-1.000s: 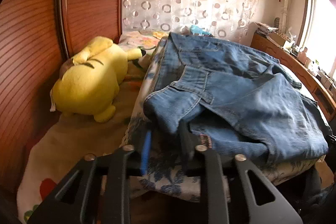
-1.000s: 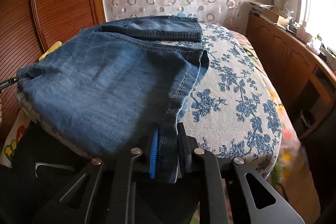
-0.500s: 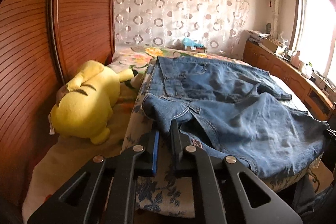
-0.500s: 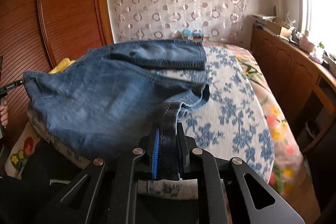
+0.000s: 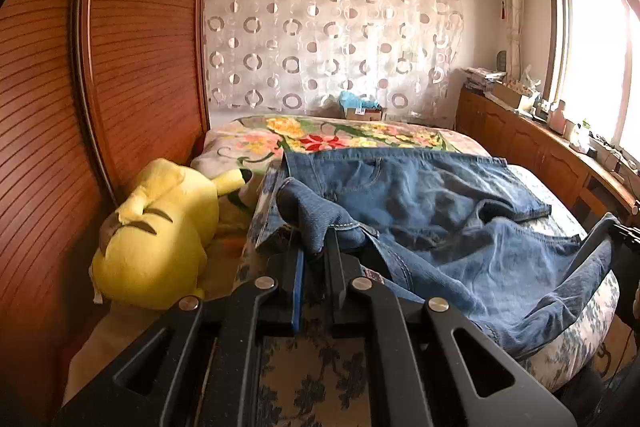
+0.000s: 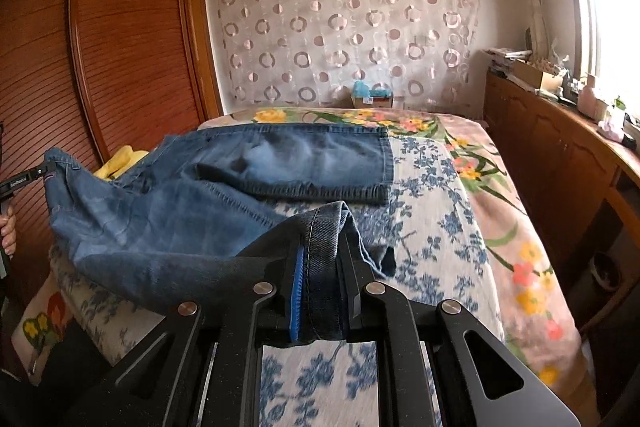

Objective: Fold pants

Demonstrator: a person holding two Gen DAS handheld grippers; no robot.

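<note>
Blue jeans (image 5: pixel 420 211) lie on the blue-flowered cloth (image 5: pixel 316 383) on the bed. My left gripper (image 5: pixel 316 251) is shut on the waistband end of the near leg and holds it above the cloth. My right gripper (image 6: pixel 322 259) is shut on the hem of that same leg (image 6: pixel 160 223), lifted off the bed. The near leg hangs stretched between the two grippers. The far leg (image 6: pixel 304 159) lies flat on the bed. The left gripper also shows in the right wrist view (image 6: pixel 38 173) at the far left.
A yellow plush toy (image 5: pixel 156 239) lies left of the jeans against the wooden wardrobe (image 5: pixel 100 67). A wooden cabinet (image 6: pixel 560 179) with clutter runs along the right under the window. A flowered blanket (image 6: pixel 500 211) covers the bed. A small box (image 5: pixel 362 111) stands at the far end.
Both grippers have risen and pulled back toward the near edge, lifting the near leg of the jeans off the far leg. The far leg is now uncovered on the bed.
</note>
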